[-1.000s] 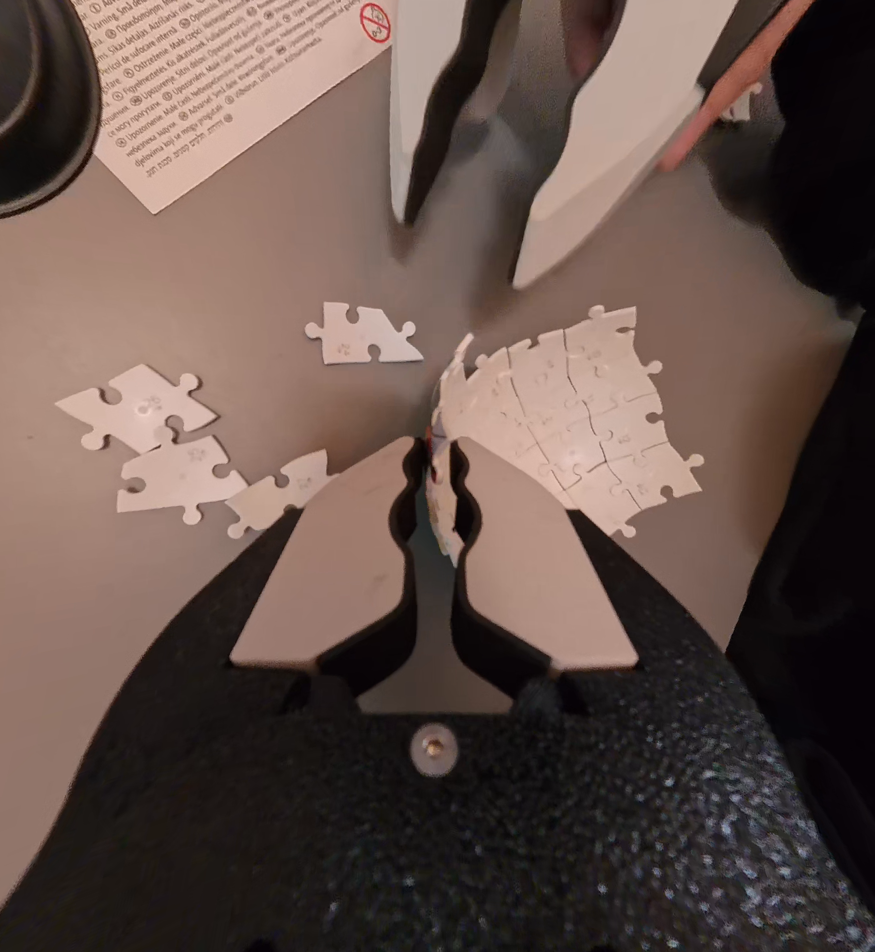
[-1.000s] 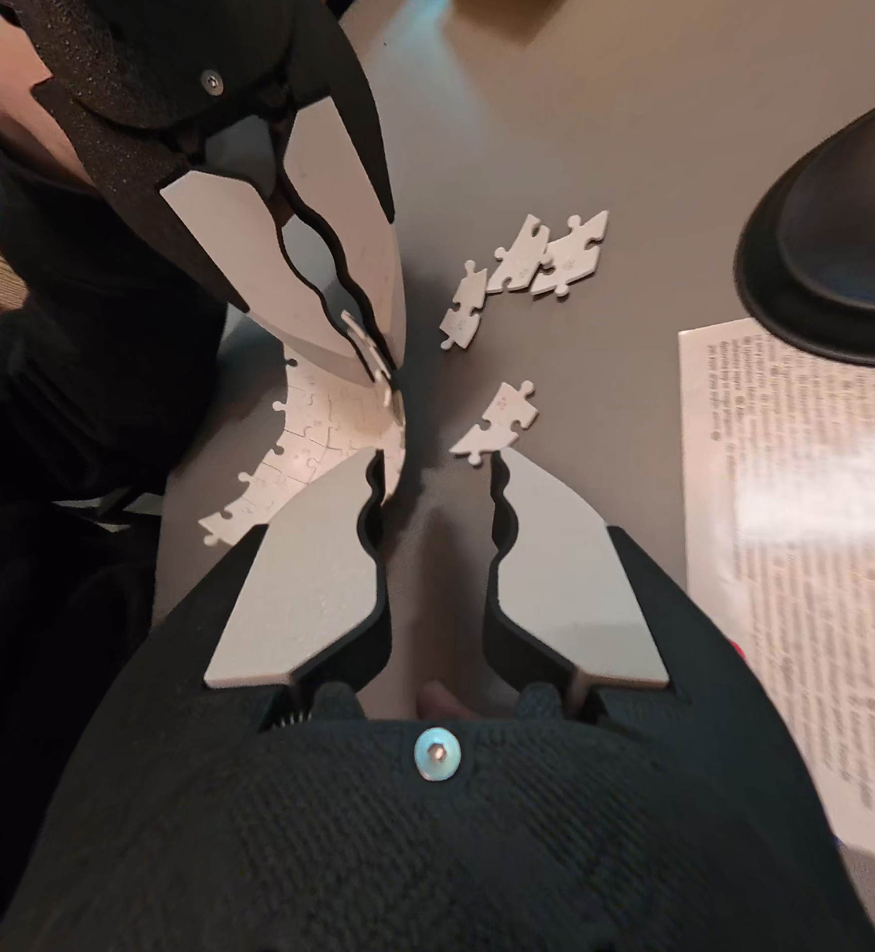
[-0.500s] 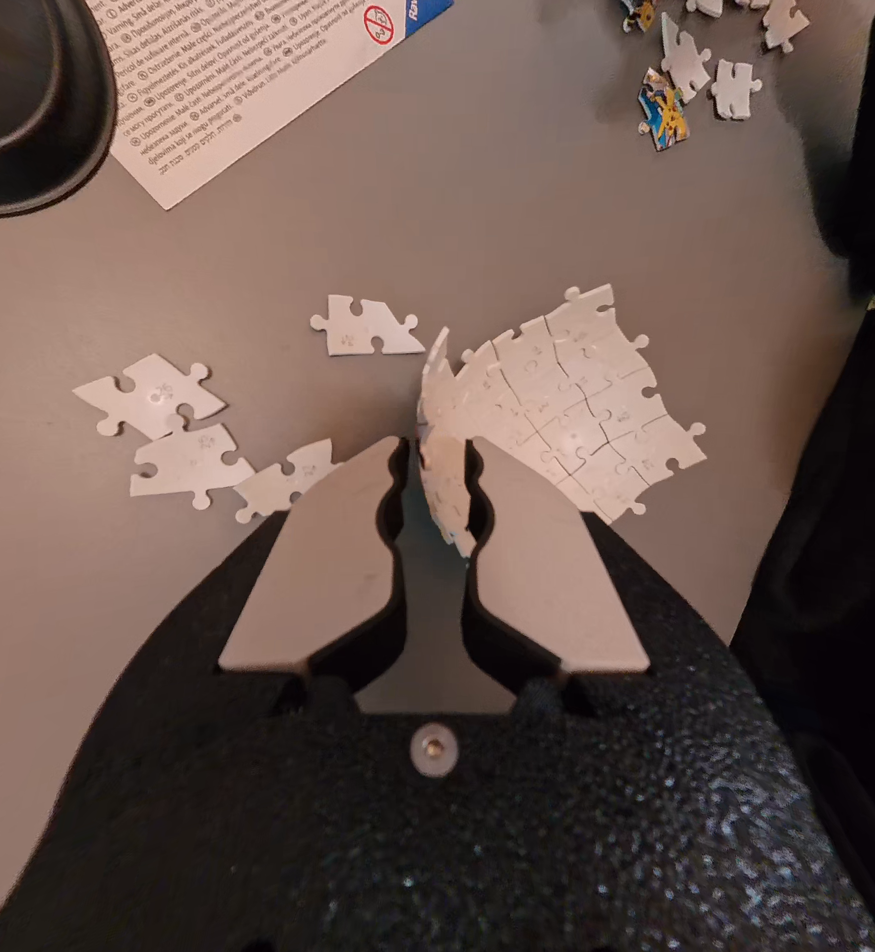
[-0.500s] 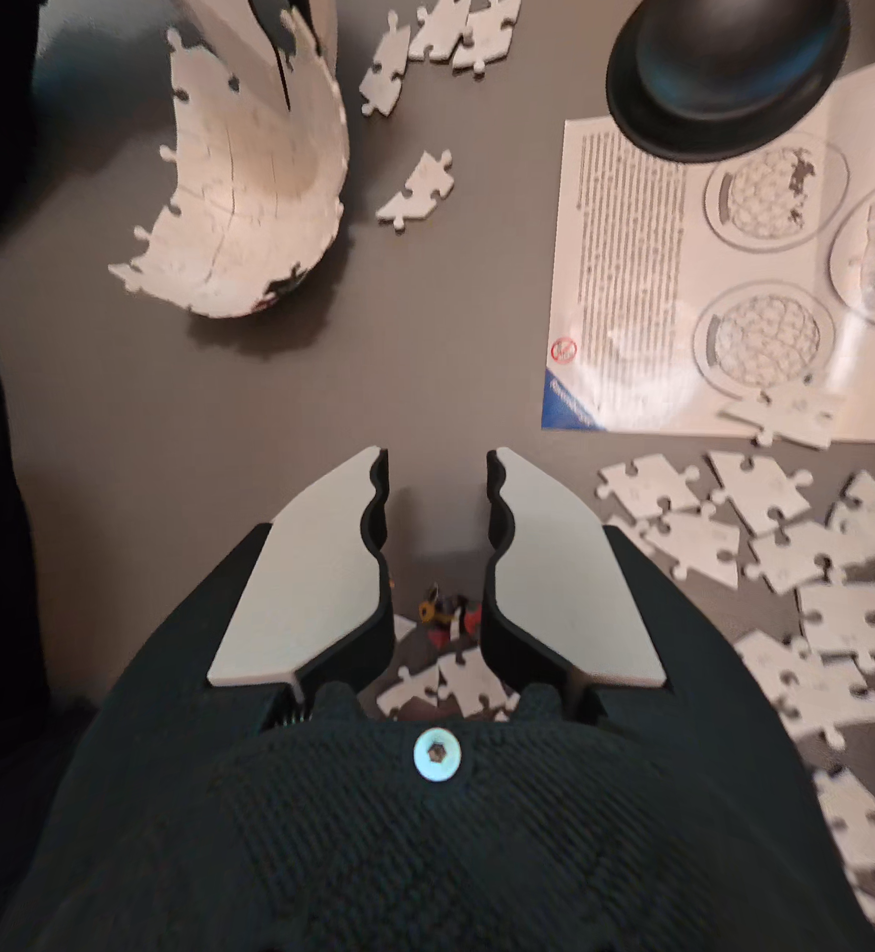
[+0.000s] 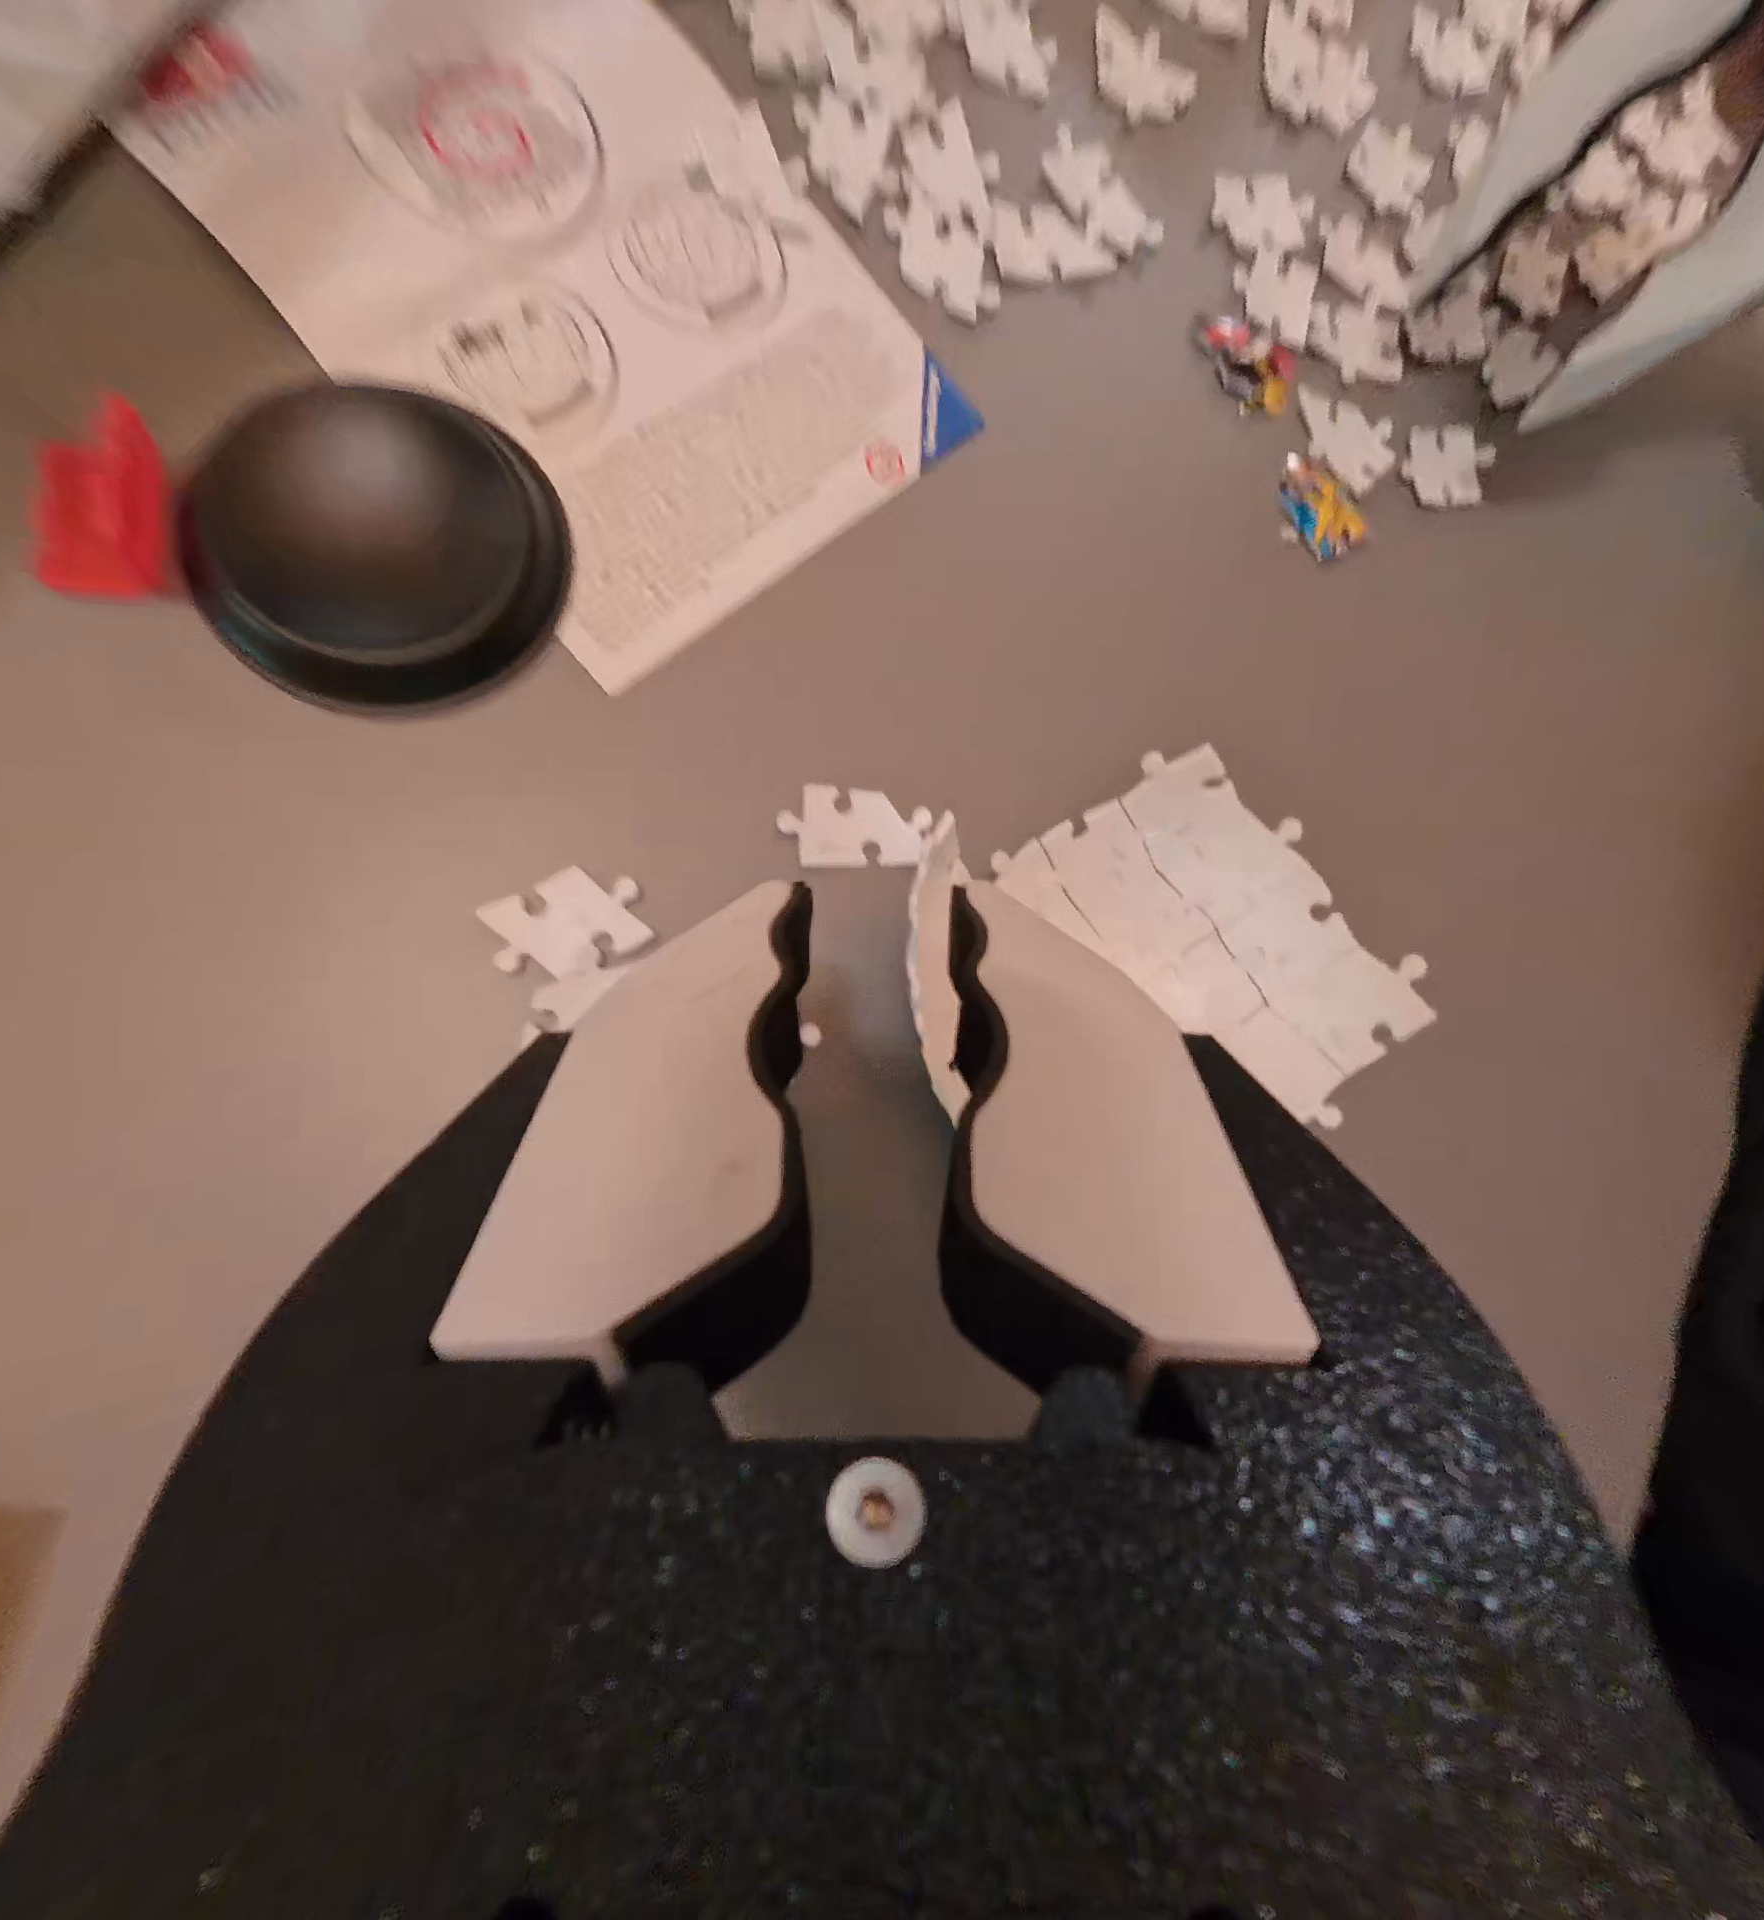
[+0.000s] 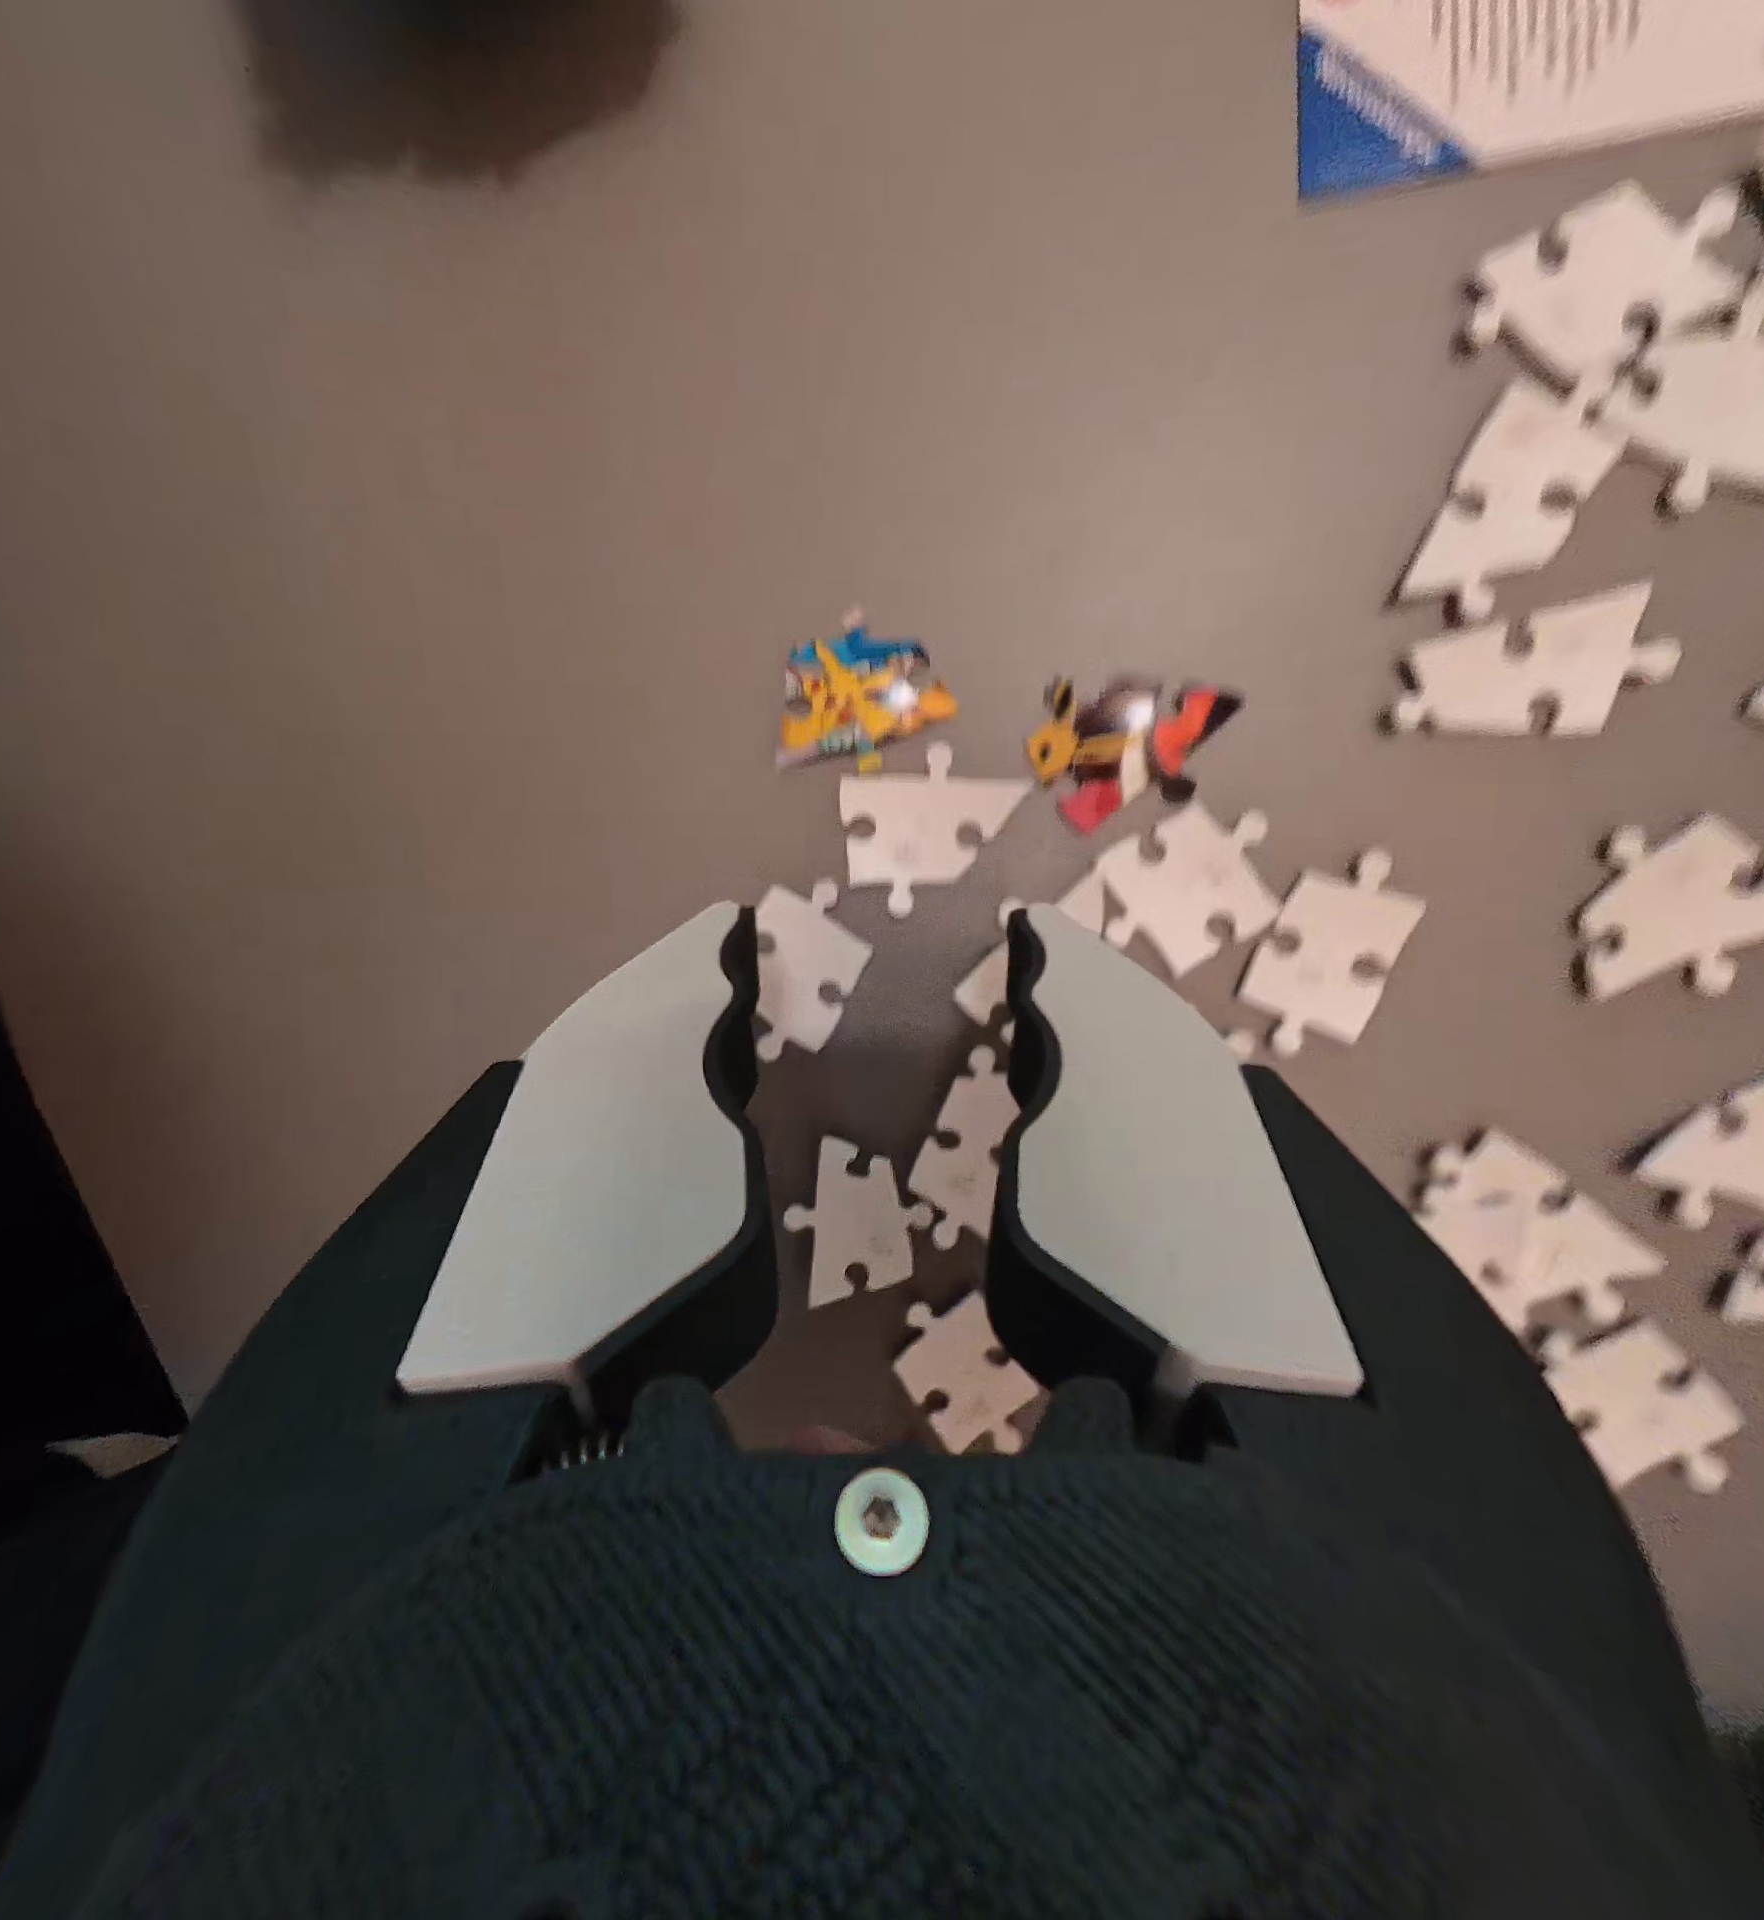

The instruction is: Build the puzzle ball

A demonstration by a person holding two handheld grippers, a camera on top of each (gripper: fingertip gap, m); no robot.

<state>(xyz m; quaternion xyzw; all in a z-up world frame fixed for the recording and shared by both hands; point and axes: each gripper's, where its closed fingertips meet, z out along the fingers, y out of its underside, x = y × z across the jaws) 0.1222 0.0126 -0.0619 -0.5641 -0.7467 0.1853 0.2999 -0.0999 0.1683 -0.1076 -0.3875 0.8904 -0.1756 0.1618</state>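
**Claws apart above the puzzle pieces**

Left claw hangs over the grey bench with its jaws spread and nothing clamped between them. A curved, partly built shell of the puzzle ball rests on the bench just right of the tips, white underside up; its raised left edge stands against the inner face of the right-hand finger, though I cannot tell whether they truly touch. A few loose white pieces lie beside the left-hand finger, and one more lies just ahead of the tips. Farther off sit a black round stand and a printed instruction sheet, the stand overlapping the sheet's edge. Something red shows behind the stand, too blurred to name.

Right claw also stands open and empty, over a scatter of white pieces lying face down. One white piece shows between its fingers. Two pieces with coloured print up, one blue and yellow, one orange and black, lie just ahead of the tips.
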